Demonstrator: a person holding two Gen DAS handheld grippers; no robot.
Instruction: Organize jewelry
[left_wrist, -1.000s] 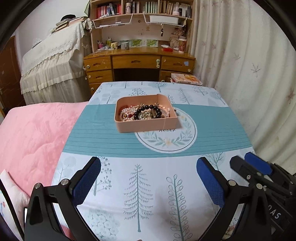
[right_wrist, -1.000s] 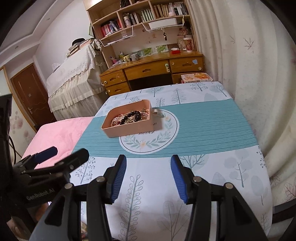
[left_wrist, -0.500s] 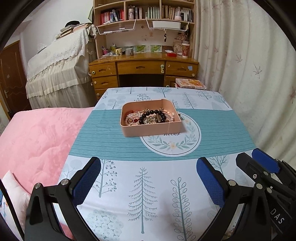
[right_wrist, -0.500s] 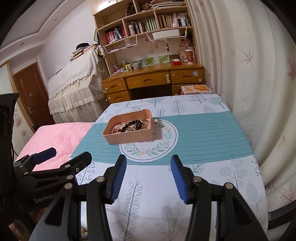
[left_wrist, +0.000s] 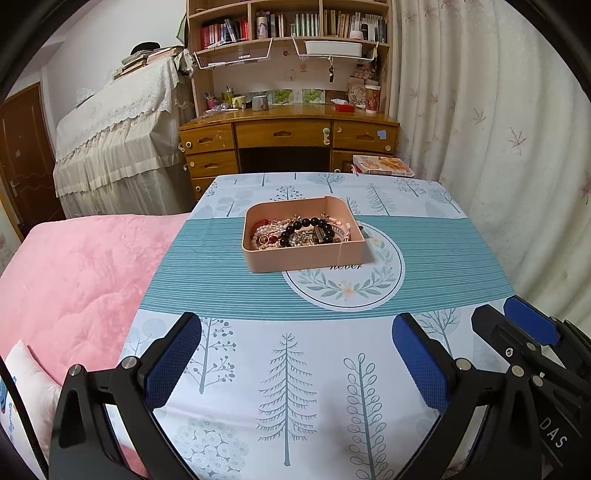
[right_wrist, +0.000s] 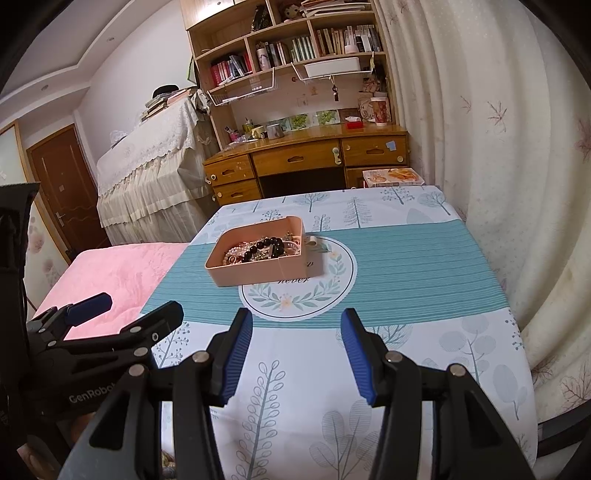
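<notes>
Jewelry (left_wrist: 301, 232): a tangled heap in the tray, with a black bead bracelet (left_wrist: 308, 227) on top, pale pearl strands at the left and a red bead strand near the left wall.
Tray (left_wrist: 306, 258): a shallow pink rectangular box, standing on the teal striped band of the tablecloth, its right end overlapping the round wreath print (left_wrist: 343, 284).
Tag thread: a thin thread hangs over the tray's near wall toward its right end.
Tablecloth (left_wrist: 288, 369): white with blue-grey tree prints, covering the table.
Left gripper (left_wrist: 295, 354): hovers over the near edge of the table, well short of the tray; jaws spread wide, nothing between the blue pads.
Right gripper (right_wrist: 297, 350): just beside the left one, pointing at the wreath print; jaws apart, holding nothing.
Pink quilt (left_wrist: 74, 277): lies left of the table.
Wooden desk (left_wrist: 288, 136): stands beyond the table's far end, with bookshelves above it.
Curtain (left_wrist: 498, 147): cream, hanging along the table's right side.
</notes>
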